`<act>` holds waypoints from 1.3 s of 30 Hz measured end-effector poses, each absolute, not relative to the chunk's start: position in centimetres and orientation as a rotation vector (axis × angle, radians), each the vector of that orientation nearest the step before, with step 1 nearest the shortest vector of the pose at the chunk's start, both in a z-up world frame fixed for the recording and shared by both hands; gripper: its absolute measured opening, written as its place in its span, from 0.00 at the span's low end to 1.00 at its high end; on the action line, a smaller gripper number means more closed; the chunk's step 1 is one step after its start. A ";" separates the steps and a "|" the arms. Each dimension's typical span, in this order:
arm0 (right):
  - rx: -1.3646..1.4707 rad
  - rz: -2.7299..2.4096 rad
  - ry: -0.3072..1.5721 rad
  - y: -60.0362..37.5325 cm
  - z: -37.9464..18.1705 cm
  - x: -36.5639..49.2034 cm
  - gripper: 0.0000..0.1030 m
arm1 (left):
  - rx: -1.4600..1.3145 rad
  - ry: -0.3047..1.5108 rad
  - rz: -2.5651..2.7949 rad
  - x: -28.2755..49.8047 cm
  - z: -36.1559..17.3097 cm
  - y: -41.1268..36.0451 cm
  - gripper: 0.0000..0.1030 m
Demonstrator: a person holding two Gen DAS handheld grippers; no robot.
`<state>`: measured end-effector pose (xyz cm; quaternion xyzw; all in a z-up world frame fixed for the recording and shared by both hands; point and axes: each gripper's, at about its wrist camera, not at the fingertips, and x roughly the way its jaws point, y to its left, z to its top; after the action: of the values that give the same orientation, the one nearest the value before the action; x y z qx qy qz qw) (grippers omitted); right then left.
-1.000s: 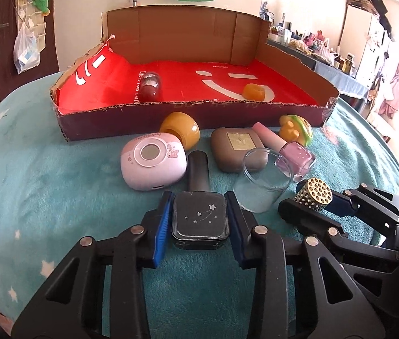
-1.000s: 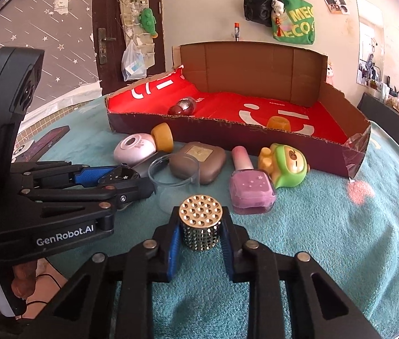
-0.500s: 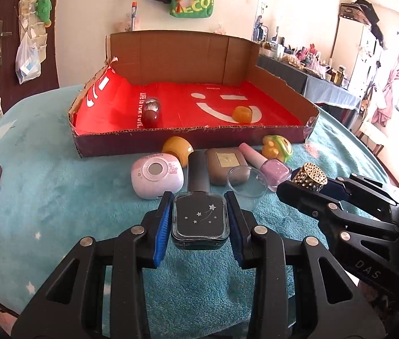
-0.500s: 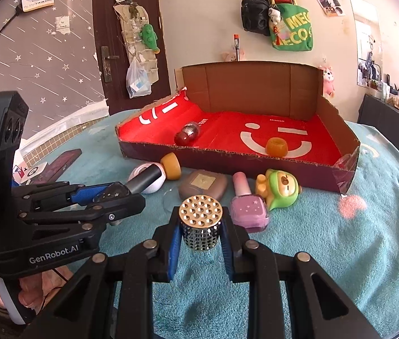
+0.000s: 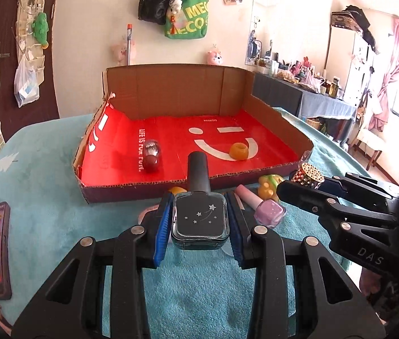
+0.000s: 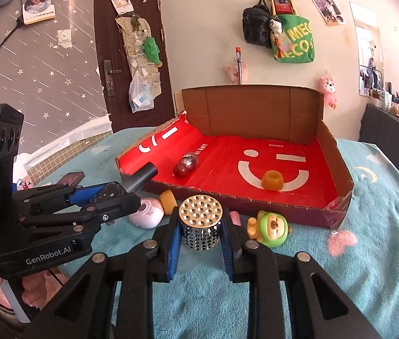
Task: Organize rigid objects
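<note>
Left claw (image 5: 199, 220) clamps a dark polish bottle (image 5: 200, 217); right claw (image 6: 200, 234) clamps a studded cap (image 6: 200, 223). Both hang before the red box (image 5: 131, 190), likely for dropping in.

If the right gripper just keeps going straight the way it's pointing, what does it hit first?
Probably the near front wall of the cardboard box. The right gripper, shut on the studded gold cylinder, points at it. The green toy sits just right of that line, though depth is hard to judge here.
</note>
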<state>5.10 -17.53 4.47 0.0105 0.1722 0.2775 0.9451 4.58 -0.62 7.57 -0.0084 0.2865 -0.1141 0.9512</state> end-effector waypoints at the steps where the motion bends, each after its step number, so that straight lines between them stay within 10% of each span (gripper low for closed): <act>1: 0.021 0.564 0.347 -17.6 4.8 5.3 0.26 | -0.015 0.575 -0.235 4.7 7.9 -0.7 0.33; 39: 0.070 0.487 0.611 -18.9 7.3 19.7 0.26 | -0.033 0.764 -0.386 18.2 7.9 -1.4 0.33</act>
<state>19.73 -18.94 7.29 0.0342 0.2976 0.2372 0.9241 18.16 -1.38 7.88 -0.0158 0.3705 -0.1873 0.9096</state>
